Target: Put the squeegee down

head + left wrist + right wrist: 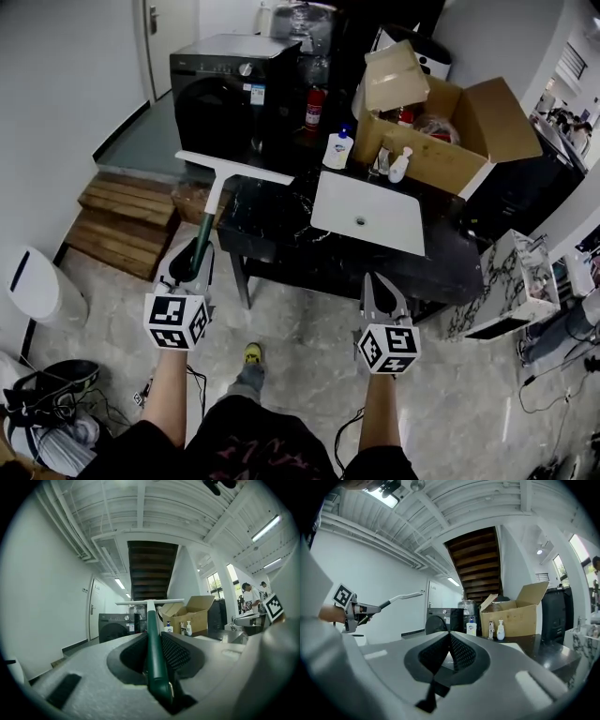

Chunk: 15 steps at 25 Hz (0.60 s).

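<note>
The squeegee has a dark green handle (202, 234) and a long white blade (234, 169). My left gripper (195, 255) is shut on the handle and holds it level, with the blade out ahead over the near left corner of the black table (281, 239). In the left gripper view the handle (153, 644) runs straight out between the jaws to the blade (150, 603). My right gripper (381, 284) is shut and holds nothing, just before the table's front edge. Its closed jaws (450, 638) point at the table, and the squeegee (399, 596) shows off to the left.
A white sink basin (367, 213) lies on the table. Behind it stand an open cardboard box (441, 136) and soap bottles (338, 150). A black washing machine (225, 94) stands at the back left, with wooden steps (122, 220) and a white bin (37, 286) on the left.
</note>
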{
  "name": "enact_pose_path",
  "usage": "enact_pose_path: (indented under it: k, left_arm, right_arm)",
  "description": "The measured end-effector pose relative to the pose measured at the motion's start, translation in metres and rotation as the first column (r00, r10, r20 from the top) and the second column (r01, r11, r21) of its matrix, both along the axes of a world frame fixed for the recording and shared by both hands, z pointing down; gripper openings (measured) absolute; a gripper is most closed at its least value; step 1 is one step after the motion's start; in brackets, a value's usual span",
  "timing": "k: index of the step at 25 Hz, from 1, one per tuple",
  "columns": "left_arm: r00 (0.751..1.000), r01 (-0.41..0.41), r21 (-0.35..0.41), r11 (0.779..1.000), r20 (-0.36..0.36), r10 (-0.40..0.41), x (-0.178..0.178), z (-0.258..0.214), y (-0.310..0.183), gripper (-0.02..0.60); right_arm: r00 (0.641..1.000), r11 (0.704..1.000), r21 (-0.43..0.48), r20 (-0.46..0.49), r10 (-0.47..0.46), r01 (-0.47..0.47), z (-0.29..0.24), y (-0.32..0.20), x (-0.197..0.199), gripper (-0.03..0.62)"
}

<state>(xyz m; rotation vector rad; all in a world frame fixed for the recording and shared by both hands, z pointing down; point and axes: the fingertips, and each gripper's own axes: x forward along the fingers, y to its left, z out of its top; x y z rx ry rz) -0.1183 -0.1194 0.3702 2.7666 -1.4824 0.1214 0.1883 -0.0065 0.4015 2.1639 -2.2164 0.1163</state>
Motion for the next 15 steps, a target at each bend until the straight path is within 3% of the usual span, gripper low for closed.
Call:
enact_pose_path:
  k: [15]
  left_arm:
    - [0.999, -0.045, -0.073, 0.996, 0.005, 0.046, 0.038, 0.029, -0.190, 0.098]
  right_arm:
    - [0.999, 0.998, -0.042, -0.008, 0.049, -0.049, 0.010, -0.177, 0.034, 0.009]
